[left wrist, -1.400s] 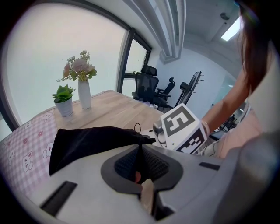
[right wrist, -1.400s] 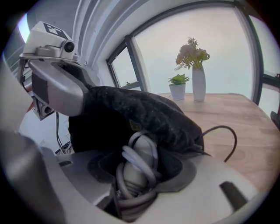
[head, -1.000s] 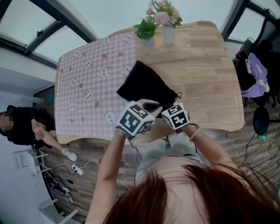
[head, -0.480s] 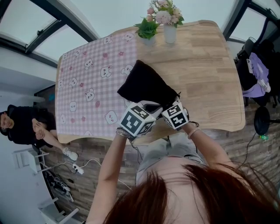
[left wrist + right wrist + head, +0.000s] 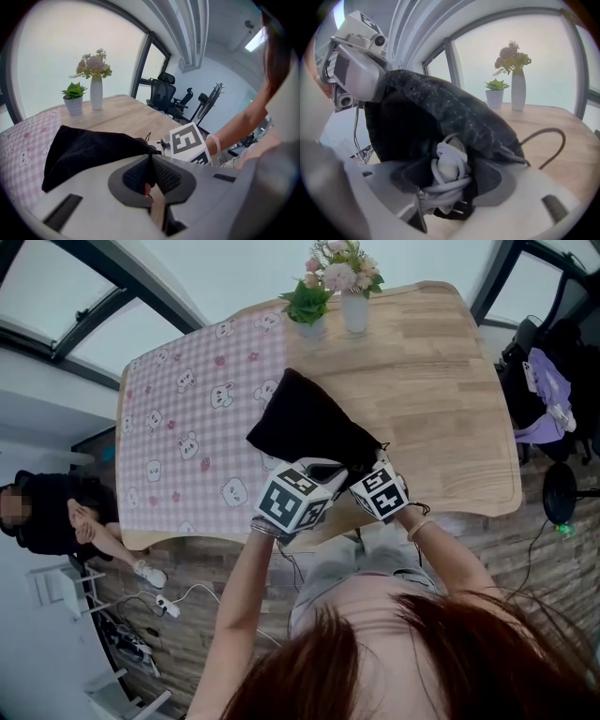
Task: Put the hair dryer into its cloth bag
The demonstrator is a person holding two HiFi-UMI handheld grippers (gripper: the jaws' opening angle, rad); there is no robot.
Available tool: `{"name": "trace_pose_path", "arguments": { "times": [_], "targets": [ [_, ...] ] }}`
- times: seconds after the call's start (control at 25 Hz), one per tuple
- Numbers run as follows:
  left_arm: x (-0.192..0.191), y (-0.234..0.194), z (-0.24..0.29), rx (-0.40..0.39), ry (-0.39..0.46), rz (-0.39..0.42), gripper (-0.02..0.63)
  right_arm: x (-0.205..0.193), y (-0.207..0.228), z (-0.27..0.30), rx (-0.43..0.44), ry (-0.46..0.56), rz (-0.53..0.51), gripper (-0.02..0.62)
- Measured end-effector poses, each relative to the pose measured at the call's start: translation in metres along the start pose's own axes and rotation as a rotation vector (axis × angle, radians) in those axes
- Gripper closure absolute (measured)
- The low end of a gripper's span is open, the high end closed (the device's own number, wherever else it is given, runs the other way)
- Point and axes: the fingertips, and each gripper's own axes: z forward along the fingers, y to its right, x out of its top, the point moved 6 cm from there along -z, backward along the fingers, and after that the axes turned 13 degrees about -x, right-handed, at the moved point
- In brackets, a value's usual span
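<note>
The black cloth bag [image 5: 305,418] lies on the table, its mouth toward me at the near edge. My left gripper [image 5: 298,495] is shut on the rim of the bag [image 5: 89,150], with black cloth pinched between its pads [image 5: 136,176]. My right gripper [image 5: 378,488] is at the mouth from the right. Its jaws have just been opening. Between them sits the hair dryer's white end wound with cable [image 5: 447,168], half inside the bag [image 5: 440,108]. The rest of the dryer is hidden by cloth.
A white vase of flowers [image 5: 354,306] and a small potted plant [image 5: 309,310] stand at the far edge of the wooden table [image 5: 441,399]. A pink checked cloth [image 5: 187,427] covers its left half. The bag's drawstring [image 5: 543,138] loops to the right. A person [image 5: 56,512] sits on the floor at the left.
</note>
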Motion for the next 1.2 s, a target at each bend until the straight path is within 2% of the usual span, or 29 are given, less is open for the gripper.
{"name": "trace_pose_path", "arguments": {
  "times": [0.2,0.56,0.88,1.2],
  "targets": [
    [-0.004,0.002,0.003,0.010,0.050,-0.052,0.584,-0.006,0.005,-0.017,-0.010,0.027,0.038,0.308],
    [-0.018,0.011,0.021,0.031,0.066,-0.106,0.583,-0.014,0.012,-0.048,-0.017,0.054,0.077,0.305],
    [-0.031,0.014,0.040,0.051,0.074,-0.159,0.583,-0.024,0.024,-0.074,-0.020,0.076,0.105,0.327],
    [-0.041,0.016,0.056,0.134,0.114,-0.200,0.583,-0.033,0.041,-0.092,-0.026,0.087,0.121,0.371]
  ]
}}
